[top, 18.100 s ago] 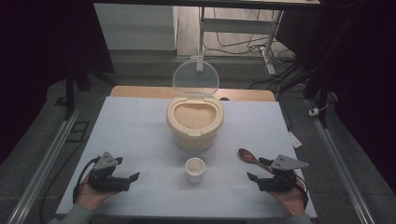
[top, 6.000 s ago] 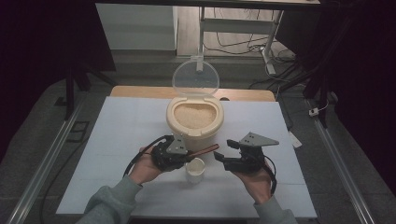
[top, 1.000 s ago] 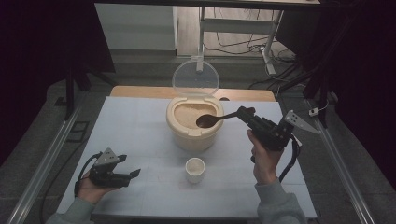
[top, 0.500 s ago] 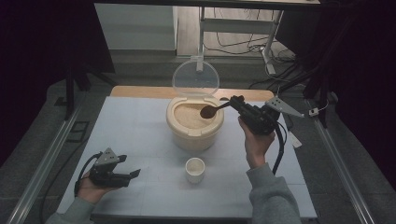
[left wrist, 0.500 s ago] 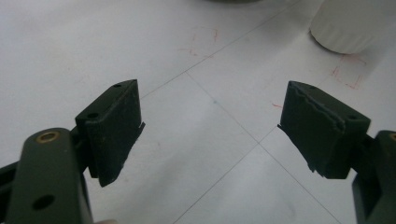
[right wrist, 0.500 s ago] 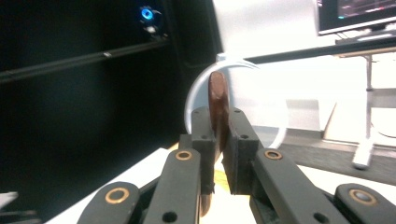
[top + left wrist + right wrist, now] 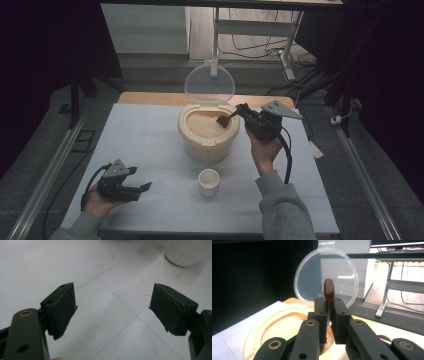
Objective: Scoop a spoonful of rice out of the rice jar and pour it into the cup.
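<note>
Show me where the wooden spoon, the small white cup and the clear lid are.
wooden spoon (image 7: 223, 119), high view, its bowl over the rice.
small white cup (image 7: 209, 181), high view, its side wall.
clear lid (image 7: 312, 282), right gripper view, its transparent face.

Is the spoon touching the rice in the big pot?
Cannot tell. In the high view the spoon in the right gripper overlaps the rice, but no view plainly shows contact or a gap.

The high view is looking down over the table (image 7: 150, 135); both gripper views are sitting close, the right one sharing the rice container (image 7: 207, 131) (image 7: 262, 327).
</note>
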The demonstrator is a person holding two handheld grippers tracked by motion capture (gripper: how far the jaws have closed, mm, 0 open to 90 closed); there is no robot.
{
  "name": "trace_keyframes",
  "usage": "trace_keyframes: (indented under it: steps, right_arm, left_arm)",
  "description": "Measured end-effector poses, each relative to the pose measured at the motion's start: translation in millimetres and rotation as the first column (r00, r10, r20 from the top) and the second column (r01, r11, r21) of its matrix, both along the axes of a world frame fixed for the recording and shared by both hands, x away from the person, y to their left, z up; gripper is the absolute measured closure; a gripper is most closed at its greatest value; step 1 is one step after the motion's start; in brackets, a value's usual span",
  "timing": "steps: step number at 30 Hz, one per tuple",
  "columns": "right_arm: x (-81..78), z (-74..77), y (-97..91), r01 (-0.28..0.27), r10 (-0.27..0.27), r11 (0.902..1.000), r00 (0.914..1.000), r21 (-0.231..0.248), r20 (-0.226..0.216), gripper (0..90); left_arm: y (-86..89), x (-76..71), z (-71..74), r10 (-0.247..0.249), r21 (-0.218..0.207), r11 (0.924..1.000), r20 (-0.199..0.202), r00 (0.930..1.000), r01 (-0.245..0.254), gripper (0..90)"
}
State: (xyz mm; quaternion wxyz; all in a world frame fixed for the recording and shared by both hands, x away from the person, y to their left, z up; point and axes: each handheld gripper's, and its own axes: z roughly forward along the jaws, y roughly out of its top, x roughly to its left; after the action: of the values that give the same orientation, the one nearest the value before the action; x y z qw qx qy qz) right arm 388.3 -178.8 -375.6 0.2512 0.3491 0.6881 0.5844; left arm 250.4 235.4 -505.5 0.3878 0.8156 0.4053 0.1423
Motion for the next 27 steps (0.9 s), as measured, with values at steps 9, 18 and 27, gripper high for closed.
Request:
trace_keyframes:
  steps: [9,18,27]
  right_arm:
    - [13.9,-14.3,2.9,0.005,0.005,0.9955,0.9942,0.094,-0.107,83.4]
    - [23.1,-29.9,-9.9,0.041,0.014,0.9680,0.9763,0.248,-0.216,83.5]
    - [25.5,-37.9,-15.0,0.061,0.040,0.9367,0.9595,0.345,-0.279,82.7]
  left_arm:
    - [-1.9,-0.1,-0.5,-0.007,0.005,1.0000,-0.002,1.0000,0.007,20.4]
    - [-2.4,0.3,-1.5,-0.010,0.010,0.9999,-0.004,0.9999,0.010,20.5]
    - [-3.2,0.7,-1.8,-0.009,0.013,0.9999,-0.002,1.0000,0.009,20.5]
